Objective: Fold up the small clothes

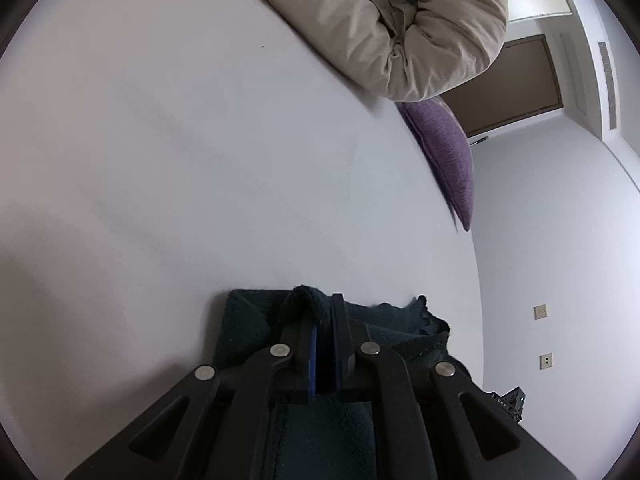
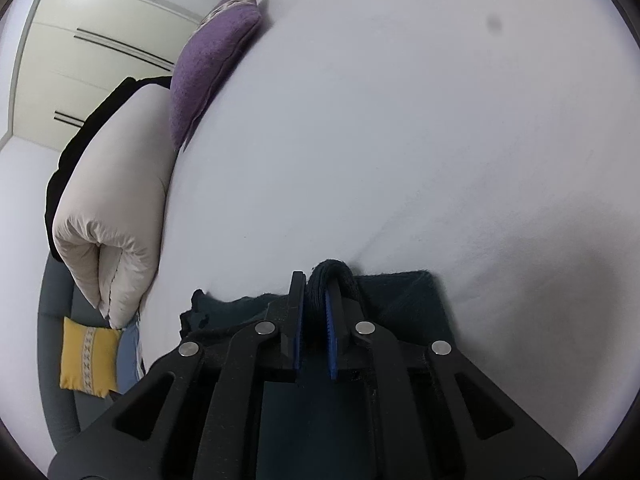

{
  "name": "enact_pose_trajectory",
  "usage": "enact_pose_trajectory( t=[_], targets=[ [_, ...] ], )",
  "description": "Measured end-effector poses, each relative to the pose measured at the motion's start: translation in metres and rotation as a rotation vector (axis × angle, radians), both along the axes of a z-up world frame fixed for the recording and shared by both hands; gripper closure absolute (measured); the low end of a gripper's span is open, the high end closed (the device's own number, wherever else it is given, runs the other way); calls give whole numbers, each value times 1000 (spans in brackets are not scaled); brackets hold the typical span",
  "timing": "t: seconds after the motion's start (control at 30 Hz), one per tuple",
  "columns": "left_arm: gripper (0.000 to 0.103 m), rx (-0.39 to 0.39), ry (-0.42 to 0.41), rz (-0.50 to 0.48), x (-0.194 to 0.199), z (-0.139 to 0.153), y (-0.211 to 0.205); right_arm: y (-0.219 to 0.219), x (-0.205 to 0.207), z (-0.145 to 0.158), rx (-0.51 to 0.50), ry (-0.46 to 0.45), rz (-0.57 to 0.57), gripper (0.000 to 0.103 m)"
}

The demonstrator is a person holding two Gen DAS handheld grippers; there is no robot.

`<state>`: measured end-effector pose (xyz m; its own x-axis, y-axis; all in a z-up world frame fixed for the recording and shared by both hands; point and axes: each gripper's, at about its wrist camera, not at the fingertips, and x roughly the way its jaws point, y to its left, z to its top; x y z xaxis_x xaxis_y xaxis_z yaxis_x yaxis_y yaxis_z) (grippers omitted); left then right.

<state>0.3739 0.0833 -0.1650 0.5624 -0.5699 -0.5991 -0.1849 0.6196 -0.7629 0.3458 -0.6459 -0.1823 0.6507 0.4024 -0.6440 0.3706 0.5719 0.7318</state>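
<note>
Left wrist view: a dark teal knitted garment [image 1: 400, 320] is seen lying on a white bed sheet [image 1: 200, 140], with a raised fold of its fabric clamped between the blue pads of the left gripper [image 1: 323, 312]; the jaws are drawn almost together on the cloth. A beige folded duvet [image 1: 420, 28] and a purple cushion [image 1: 444, 152] are shown at the far edge of the bed, the cushion partly under the duvet. A brown door [image 1: 516, 84] and two wall sockets [image 1: 541, 310] are seen beyond.

Right wrist view: a second fold of the same garment [image 2: 404, 300] is gripped by the right gripper [image 2: 316, 292], its jaws narrowly spaced with the fabric pressed between them. Whether the held folds are lifted clear of the sheet cannot be judged from these close views. The duvet [image 2: 116, 188] and purple cushion [image 2: 208, 56] are shown to the left, with a yellow cushion [image 2: 90, 354] lower down beside the bed.
</note>
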Motion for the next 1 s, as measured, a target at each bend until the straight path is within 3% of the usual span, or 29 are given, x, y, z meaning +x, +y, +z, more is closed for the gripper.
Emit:
enact_pose_trajectory(
  t=[0.07,0.13,0.2,0.3,0.5,0.63,0.77,0.93,1.0],
  targets=[
    [90,-16,-3,3,-2,0,2,1,0,0,7,-18,9,80],
    [83,-34,4,7,-4,0,5,1,-3,5,4,-51,2,52],
    [71,-41,-11,27,-10,6,10,-1,-9,12,1,-80,-37,31],
    [56,-25,-42,67,-22,20,20,-5,-21,22,-33,-96,-87,31],
    [55,80,-83,38,-51,40,14,27,-44,47,-187,-124,29,31],
    [53,156,-82,-29,-70,33,-2,72,-64,58,-386,-127,156,34],
    [53,204,-64,-79,-84,19,-14,91,-76,61,-582,-124,164,37],
    [58,317,-96,-113,-92,22,-27,70,-72,29,-535,-18,171,65],
    [65,350,-102,-123,-96,22,-30,66,-79,23,-530,-35,159,70]
  ],
)
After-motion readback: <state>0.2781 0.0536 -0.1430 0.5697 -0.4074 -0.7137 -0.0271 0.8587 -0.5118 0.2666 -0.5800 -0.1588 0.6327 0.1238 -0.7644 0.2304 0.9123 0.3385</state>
